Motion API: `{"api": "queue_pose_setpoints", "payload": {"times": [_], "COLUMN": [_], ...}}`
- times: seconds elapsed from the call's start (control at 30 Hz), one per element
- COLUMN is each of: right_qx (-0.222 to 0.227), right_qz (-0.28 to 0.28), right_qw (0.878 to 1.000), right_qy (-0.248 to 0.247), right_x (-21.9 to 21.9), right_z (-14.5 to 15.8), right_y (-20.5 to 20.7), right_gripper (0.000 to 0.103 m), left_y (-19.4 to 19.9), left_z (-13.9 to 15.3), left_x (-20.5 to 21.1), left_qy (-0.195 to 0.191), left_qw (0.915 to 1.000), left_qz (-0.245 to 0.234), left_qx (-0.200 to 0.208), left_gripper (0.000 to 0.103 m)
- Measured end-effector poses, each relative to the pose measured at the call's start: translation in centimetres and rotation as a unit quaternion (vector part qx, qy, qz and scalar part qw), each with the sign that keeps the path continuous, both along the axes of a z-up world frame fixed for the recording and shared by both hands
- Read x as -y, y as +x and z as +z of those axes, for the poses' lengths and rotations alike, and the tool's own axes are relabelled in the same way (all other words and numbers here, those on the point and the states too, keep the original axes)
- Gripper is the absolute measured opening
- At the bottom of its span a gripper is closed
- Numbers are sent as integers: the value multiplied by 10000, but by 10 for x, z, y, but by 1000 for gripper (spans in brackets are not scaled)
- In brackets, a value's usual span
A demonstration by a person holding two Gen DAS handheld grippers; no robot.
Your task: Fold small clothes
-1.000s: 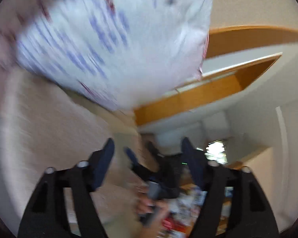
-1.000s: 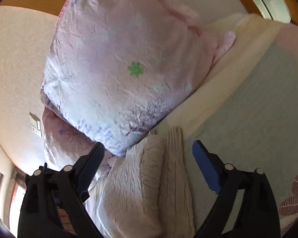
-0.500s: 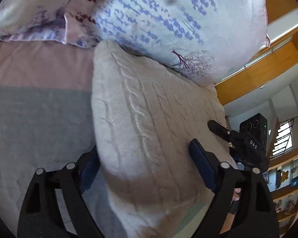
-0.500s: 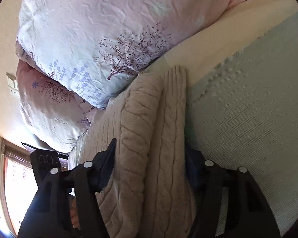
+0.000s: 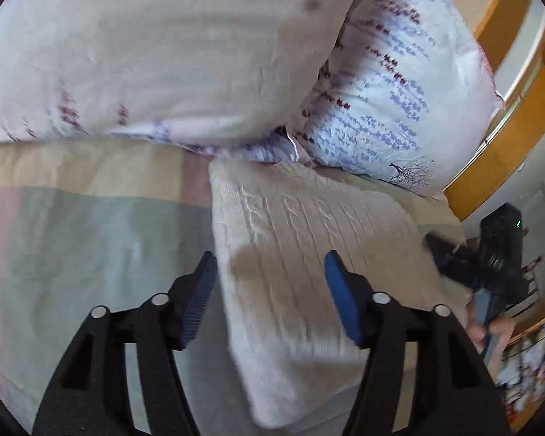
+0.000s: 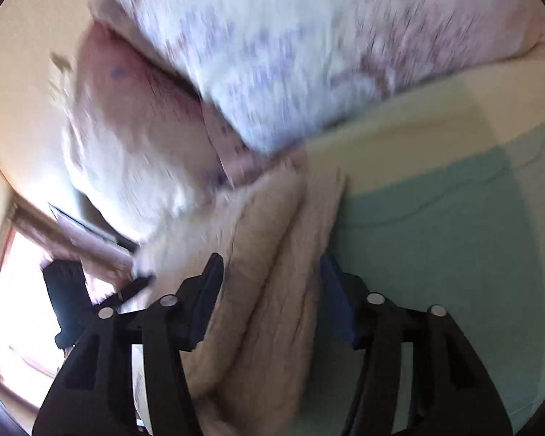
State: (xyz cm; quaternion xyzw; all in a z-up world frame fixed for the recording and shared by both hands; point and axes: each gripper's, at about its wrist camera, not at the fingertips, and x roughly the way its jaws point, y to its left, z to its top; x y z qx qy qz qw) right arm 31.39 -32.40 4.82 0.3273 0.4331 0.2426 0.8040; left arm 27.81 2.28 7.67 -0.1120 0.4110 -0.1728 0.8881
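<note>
Cream knit sweater (image 5: 301, 276) lies folded on the bed (image 5: 91, 239) below the pillows (image 5: 381, 109); left tongs (image 5: 269, 290) and right tongs (image 6: 270, 290) both apart, straddling it unclamped; folding looks nearly complete.

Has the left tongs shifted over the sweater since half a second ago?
Yes. The left tongs have slid left: the sweater's left edge now sits at the left finger, and the pillows look farther off, so they also pulled back.
</note>
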Motion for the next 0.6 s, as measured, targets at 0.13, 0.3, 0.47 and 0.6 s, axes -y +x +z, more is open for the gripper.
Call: {"api": "queue_pose_setpoints", "payload": {"times": [0.13, 0.3, 0.47, 0.6], "right_qx": [341, 19, -266, -273], "right_qz": [80, 587, -249, -490], "right_qw": [9981, 9981, 9987, 9965], "right_qy": [508, -187, -353, -615], "right_x": [4, -35, -5, -16], "right_z": [7, -6, -17, -18], "right_y": [-8, -8, -8, -6], "right_gripper": [59, 15, 14, 35], "left_y": [-49, -88, -103, -98], "left_z": [13, 1, -10, -24], "left_x": [-1, 8, 16, 15], "left_qy": [796, 1494, 1492, 1247], "left_qw": [9937, 9807, 9818, 9898], "left_qz": [-7, 58, -24, -46], "left_qx": [790, 1258, 1175, 691], "left_gripper": [87, 97, 101, 101]}}
